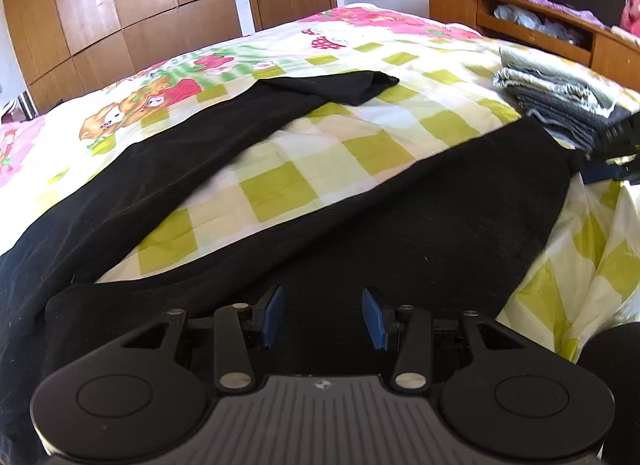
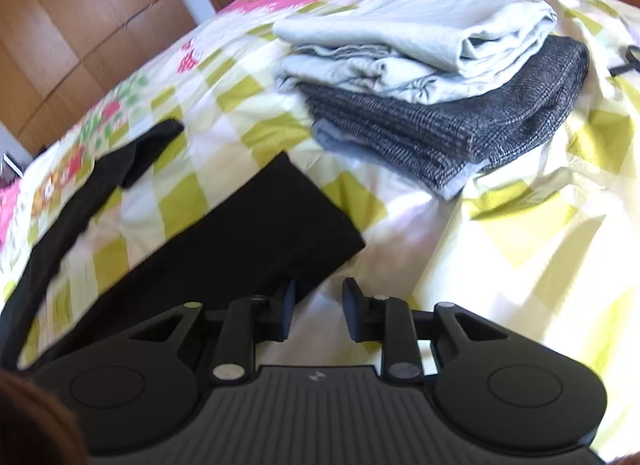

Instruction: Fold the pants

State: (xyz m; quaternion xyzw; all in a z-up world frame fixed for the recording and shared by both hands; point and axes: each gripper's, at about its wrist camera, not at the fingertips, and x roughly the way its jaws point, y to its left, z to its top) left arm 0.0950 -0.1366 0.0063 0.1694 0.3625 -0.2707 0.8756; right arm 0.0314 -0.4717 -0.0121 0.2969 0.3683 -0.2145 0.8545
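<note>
While both hand-held grippers, left (image 1: 323, 315) and right (image 2: 319, 311), gape empty, matte black pants (image 1: 400, 233) sprawl V-shaped.

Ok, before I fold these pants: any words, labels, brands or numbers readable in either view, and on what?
No readable text in either view.
Left gripper: small emblem on the body, a logo, no letters.
Right gripper: same emblem, no letters.
Bedspread: cartoon prints only, no words legible.
Black pants: no label showing.
</note>
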